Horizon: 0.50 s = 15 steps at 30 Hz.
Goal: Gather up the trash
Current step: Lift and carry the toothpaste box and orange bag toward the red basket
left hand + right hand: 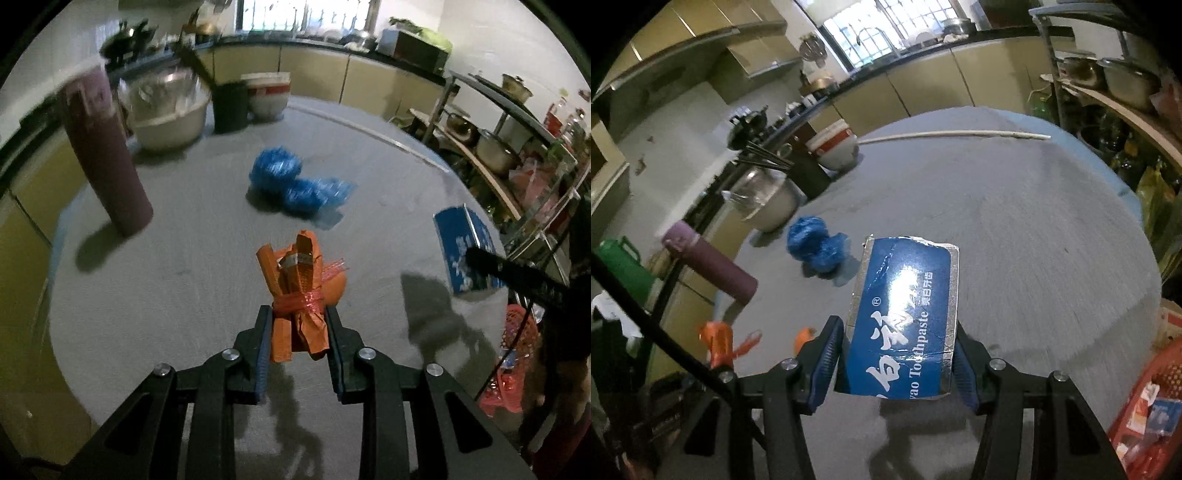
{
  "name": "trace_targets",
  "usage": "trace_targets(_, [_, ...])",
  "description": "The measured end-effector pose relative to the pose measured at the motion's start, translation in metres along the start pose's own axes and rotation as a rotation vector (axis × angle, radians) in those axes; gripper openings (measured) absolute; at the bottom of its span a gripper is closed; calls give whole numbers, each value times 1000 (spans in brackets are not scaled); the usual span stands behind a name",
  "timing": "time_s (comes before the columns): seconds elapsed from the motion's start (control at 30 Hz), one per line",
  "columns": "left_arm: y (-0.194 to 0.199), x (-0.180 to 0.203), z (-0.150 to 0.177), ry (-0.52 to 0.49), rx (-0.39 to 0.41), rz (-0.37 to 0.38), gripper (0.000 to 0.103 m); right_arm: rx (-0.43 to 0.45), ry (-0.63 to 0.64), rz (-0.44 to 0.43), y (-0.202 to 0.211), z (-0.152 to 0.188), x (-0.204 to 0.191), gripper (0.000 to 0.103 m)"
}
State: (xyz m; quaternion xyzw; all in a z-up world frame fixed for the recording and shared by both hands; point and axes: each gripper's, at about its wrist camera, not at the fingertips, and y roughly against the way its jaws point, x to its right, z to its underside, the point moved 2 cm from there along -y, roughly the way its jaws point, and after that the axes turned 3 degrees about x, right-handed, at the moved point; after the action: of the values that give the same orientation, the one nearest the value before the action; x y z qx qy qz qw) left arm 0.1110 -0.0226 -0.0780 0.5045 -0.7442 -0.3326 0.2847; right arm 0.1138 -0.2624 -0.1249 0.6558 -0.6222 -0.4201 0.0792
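An orange wrapper bundle (299, 295) is clamped in the left hand-held gripper (299, 328), nearer than the blue plastic wad (295, 184) on the tabletop (184, 258). A toothpaste box (905, 317) is gripped by the right hand-held gripper (899, 354), right of that wad.

One orange wrapper bundle (299, 295), one blue toothpaste box (905, 317), one crumpled blue bag (295, 182), one purple flask (107, 155), two grippers.

glossy blue cardboard toothpaste box (905, 317), crinkly orange paper wrapper (295, 295) in red plastic netting, matt grey table (184, 288), shiny metal pot (495, 151) far right.
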Motion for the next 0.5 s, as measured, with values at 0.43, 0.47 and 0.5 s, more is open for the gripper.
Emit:
trace_targets(0.43, [37, 50, -6, -121, 109, -22, 29, 124, 48, 33, 84, 27, 5, 59])
trace_targets(0.47, [39, 53, -6, -125, 112, -24, 29, 132, 44, 33, 89, 28, 7, 59])
trace_targets(0.5, [40, 56, -6, -131, 116, -28, 29, 139, 39, 34, 93, 29, 8, 59])
